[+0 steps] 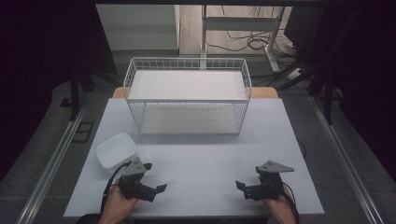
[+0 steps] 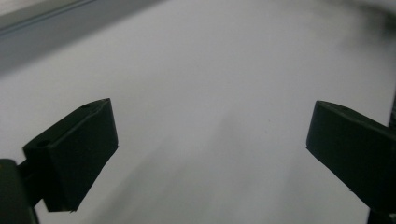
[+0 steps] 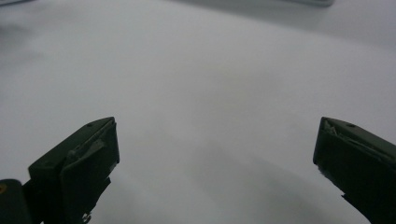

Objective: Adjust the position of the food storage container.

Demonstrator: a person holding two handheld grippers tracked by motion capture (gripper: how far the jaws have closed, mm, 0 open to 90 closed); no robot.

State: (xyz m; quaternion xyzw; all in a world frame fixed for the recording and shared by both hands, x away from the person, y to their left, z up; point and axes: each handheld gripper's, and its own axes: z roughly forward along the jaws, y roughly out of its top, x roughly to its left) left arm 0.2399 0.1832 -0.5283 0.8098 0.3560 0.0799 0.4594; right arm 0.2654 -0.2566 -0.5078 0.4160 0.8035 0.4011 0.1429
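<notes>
Item one: white rounded-square plastic tub (image 1: 116, 149), front-left on my pale grey counter (image 1: 201, 158), just beyond my left tongs (image 1: 155, 177), which are spread and empty. Item two: white wire basket rack (image 1: 187, 95), centre rear. Item three: my right tongs (image 1: 241, 190), front-right, spread, holding nothing.

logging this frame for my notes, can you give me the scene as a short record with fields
surface: pale grey table
rack: white wire shelf rack at the far middle of the table, two white shelves, nothing on them
tub: white plastic tub near the left edge, looks empty
left gripper: left gripper low over the near left of the table, just in front of the tub, jaws wide apart, nothing between them
right gripper: right gripper low over the near right, jaws wide apart, holding nothing
</notes>
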